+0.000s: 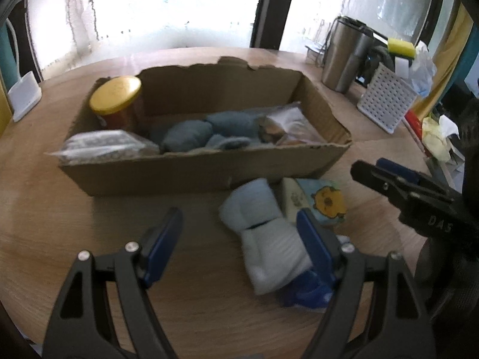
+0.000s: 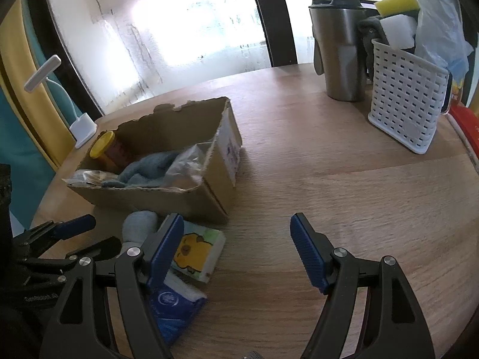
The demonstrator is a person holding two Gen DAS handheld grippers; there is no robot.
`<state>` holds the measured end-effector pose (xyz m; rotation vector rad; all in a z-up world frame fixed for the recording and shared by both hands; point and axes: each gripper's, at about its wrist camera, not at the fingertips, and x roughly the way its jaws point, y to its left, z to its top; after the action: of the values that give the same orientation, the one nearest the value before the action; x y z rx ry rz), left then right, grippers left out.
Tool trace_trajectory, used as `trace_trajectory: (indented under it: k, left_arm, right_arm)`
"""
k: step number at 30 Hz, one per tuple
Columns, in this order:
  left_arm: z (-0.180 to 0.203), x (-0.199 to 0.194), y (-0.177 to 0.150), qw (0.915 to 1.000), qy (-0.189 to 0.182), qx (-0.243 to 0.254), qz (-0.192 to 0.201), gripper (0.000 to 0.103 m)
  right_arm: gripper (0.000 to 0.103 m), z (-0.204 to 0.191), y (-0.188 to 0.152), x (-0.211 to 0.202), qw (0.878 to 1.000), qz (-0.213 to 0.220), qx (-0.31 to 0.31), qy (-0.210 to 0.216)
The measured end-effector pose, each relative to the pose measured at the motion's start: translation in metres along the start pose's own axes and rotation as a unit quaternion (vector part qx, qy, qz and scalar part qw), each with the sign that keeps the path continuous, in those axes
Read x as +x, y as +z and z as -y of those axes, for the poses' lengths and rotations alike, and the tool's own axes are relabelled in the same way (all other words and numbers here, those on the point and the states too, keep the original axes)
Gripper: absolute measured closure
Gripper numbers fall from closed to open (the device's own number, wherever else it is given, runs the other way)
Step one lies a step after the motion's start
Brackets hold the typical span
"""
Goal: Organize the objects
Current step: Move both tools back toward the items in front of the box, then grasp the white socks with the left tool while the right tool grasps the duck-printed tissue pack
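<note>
Blue-padded fingers of the left gripper (image 1: pixel 239 239) spread wide, nothing between them; held low over the wooden table (image 1: pixel 45 224), probably lined up to close on the pale rolled socks (image 1: pixel 263 233) lying just ahead, right pad near or touching the roll.

Right gripper (image 2: pixel 236 245) likewise spread and empty, over bare table just right of the loose items; judged to be waiting its turn.

Loose items outside the box, count three:
- One roll of pale blue-white socks, directly in front of the box wall.
- One tissue pack with a yellow cartoon print (image 2: pixel 197 251), touching the socks on their right.
- One blue packet (image 2: pixel 173 308), nearest of all, partly hidden by the gripper fingers.

All three close beside the cardboard box (image 1: pixel 209 176), apparently staged for loading.

Box open-topped with torn rims, allowing drop-in from above. Contents, as far as visible:
- One yellow-lidded jar (image 1: pixel 119 104), in the far left corner.
- One grey-blue bundle of cloth (image 1: pixel 209 134), centre; piece count not discernible.
- Two clear plastic bags: left (image 1: pixel 101 146), right (image 1: pixel 287 125).

Beyond, well apart: one steel tumbler (image 2: pixel 341 51), one white perforated basket (image 2: pixel 404 101) holding sponges, and one white stand (image 1: pixel 25 95) at far left.
</note>
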<state>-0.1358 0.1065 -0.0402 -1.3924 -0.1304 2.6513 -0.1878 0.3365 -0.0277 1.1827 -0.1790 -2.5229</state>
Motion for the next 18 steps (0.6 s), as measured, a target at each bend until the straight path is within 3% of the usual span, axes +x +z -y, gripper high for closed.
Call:
trace_trajectory:
  k: [10, 18]
  left_arm:
    - [0.017, 0.022, 0.008, 0.9997, 0.006, 0.017, -0.016, 0.023]
    - [0.007, 0.032, 0.01, 0.9996, 0.012, 0.007, -0.025, 0.023]
  right_arm:
    - [0.026, 0.016, 0.002, 0.006, 1.0, -0.009, 0.009, 0.004]
    - [0.026, 0.017, 0.001, 0.013, 1.0, -0.021, 0.012, 0.005]
